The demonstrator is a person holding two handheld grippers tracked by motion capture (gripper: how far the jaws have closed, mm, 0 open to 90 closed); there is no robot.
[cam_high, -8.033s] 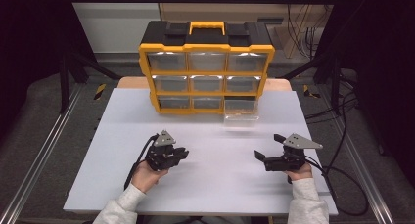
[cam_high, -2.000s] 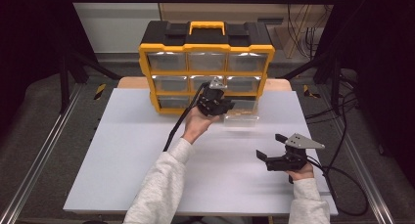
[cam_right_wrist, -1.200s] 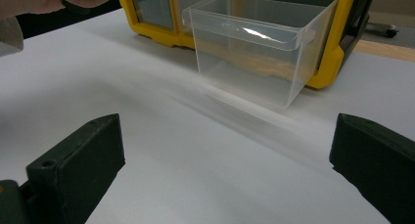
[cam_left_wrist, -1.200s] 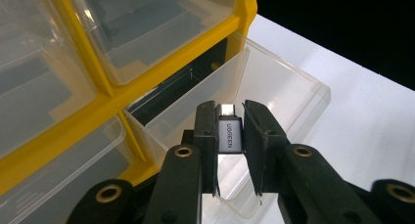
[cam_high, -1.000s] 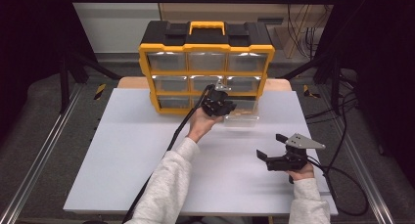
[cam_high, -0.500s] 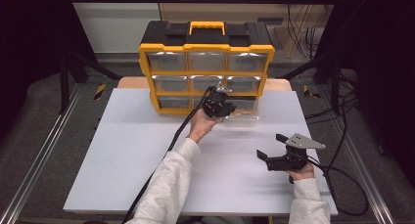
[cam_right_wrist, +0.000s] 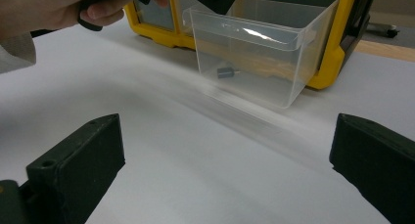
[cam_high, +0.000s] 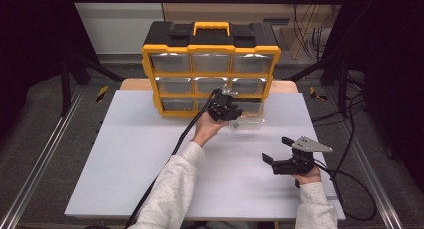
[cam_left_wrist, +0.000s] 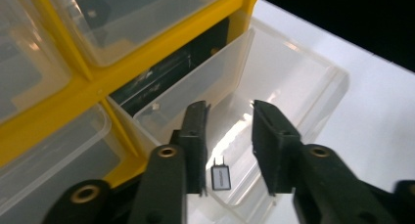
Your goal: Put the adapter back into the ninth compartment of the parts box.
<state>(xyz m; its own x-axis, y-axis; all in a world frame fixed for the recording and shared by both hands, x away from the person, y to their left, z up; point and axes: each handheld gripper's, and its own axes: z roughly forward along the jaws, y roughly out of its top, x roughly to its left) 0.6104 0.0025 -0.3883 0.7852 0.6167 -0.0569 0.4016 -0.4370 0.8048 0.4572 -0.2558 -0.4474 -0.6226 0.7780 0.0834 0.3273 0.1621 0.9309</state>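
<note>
On the white table (cam_high: 130,154), the left gripper (cam_left_wrist: 228,136), just released, hovers over an unlabelled component (cam_left_wrist: 221,177) in the clear drawer (cam_left_wrist: 298,87)

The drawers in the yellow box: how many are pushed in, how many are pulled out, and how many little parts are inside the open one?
Drawers pushed in: 8, e.g. the top middle one
Drawers pulled out: 1, the bottom right drawer
Small parts in the open drawer: 1, a little metal component
Total: 9 drawers in the box, 1 part
</note>
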